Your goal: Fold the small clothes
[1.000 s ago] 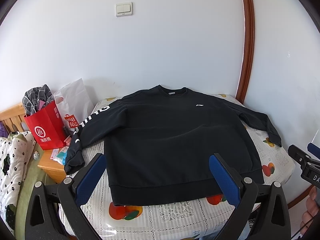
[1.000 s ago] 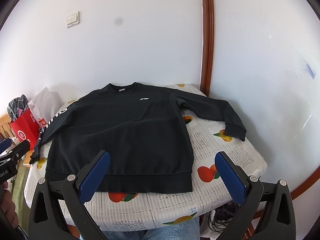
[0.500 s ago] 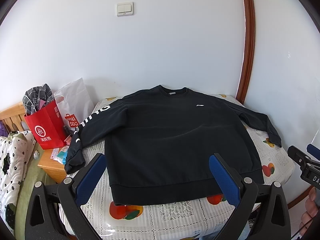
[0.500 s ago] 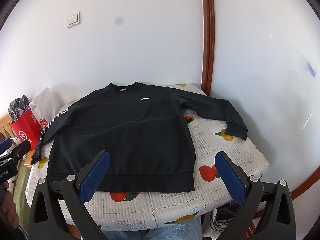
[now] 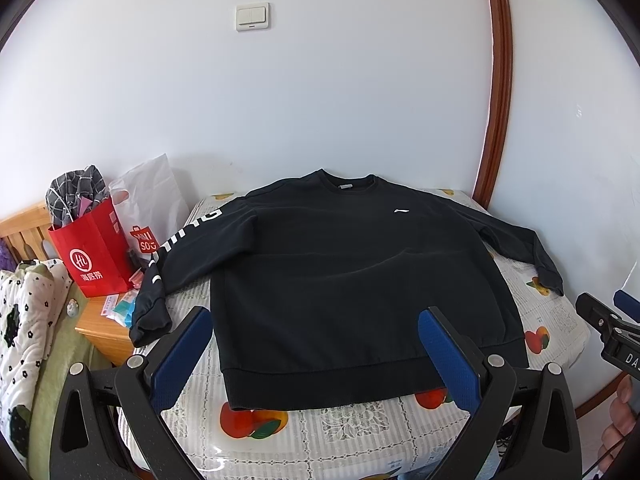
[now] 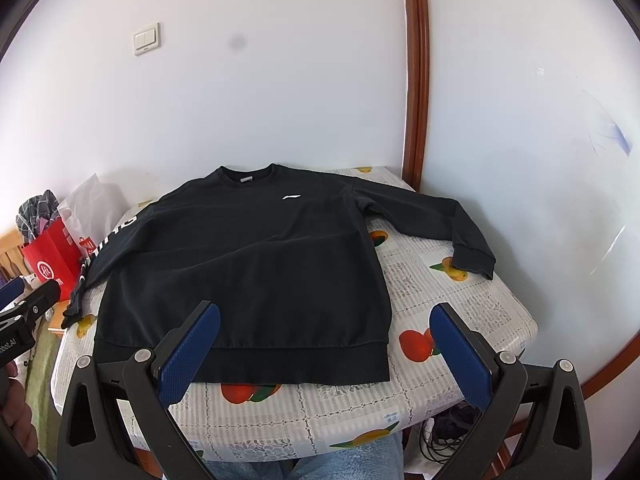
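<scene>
Left wrist view: the left gripper (image 5: 316, 344) hangs above the near edge of the desk, its blue-padded fingers (image 5: 182, 354) spread wide and holding nothing. Right wrist view: the right gripper (image 6: 324, 344) hangs likewise, fingers (image 6: 460, 354) wide apart and empty. Between and beyond both lies the black long-sleeved cotton sweatshirt (image 5: 352, 272), flat and face up on the desk with its fruit-printed white cloth (image 6: 448, 320), hem nearest the person, collar toward the wall.

No fold looks begun. The sleeve with white lettering (image 5: 180, 248) droops over the desk's left edge, its cuff hanging free; pulling the body rightward could likely drag that sleeve off or let its weight tug the garment askew. The plain sleeve (image 6: 440, 220) lies bent near the right edge. The fabric looks thick and soft, so a shallow pinch may catch one layer only, and the tablecloth could be nipped with the hem. A red paper shopping bag (image 5: 94, 256) stands close beside the hanging cuff.
</scene>
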Tool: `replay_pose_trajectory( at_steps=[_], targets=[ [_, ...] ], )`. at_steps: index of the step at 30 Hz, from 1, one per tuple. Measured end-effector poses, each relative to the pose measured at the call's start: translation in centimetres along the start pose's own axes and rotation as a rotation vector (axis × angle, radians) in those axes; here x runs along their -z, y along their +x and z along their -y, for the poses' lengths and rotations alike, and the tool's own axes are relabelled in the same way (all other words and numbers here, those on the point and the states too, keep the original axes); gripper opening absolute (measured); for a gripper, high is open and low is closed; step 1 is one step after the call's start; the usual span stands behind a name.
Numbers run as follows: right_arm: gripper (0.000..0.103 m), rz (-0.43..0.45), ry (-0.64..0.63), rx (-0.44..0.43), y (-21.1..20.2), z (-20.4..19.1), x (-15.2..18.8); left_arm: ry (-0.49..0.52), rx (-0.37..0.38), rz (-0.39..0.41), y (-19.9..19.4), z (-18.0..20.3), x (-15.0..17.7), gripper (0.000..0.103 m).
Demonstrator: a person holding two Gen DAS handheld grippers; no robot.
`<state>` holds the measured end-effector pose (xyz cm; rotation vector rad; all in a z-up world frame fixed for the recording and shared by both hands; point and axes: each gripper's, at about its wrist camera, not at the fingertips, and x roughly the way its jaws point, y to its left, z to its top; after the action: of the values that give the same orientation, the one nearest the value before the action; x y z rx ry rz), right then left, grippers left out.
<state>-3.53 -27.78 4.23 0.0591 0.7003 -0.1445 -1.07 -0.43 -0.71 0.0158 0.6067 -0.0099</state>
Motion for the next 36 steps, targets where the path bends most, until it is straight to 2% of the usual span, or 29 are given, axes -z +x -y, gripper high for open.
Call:
replay_pose_trajectory(
  at_steps=[11, 17, 27, 33, 36],
  targets=[
    [0.103, -0.008, 0.001, -0.011, 0.5, -0.1, 0.0, -0.003, 0.005, -0.009, 0.4, -0.3, 0.2, 0.103],
    [0.103, -0.026, 0.002, -0.017, 1.7, -0.4, -0.5, 0.006, 0.007, -0.036, 2.3, -0.3, -0.8, 0.103],
    [0.103, -0.092, -0.019, -0.003, 6.1, -1.5, -1.6, -0.003, 0.060, -0.085, 6.3, -1.0, -2.2, 0.103],
    [0.103, -0.132, -0.015, 0.003, 9.3, -2.4, -2.3, 0.009, 0.051, -0.136, 9.7, -2.2, -2.2, 0.103],
    [0.103, -0.163, -0.013, 0.006, 11.5, -2.9, -2.5, 0.011, 0.015, -0.161, 11.6, -3.5, -2.0, 0.103]
  ],
)
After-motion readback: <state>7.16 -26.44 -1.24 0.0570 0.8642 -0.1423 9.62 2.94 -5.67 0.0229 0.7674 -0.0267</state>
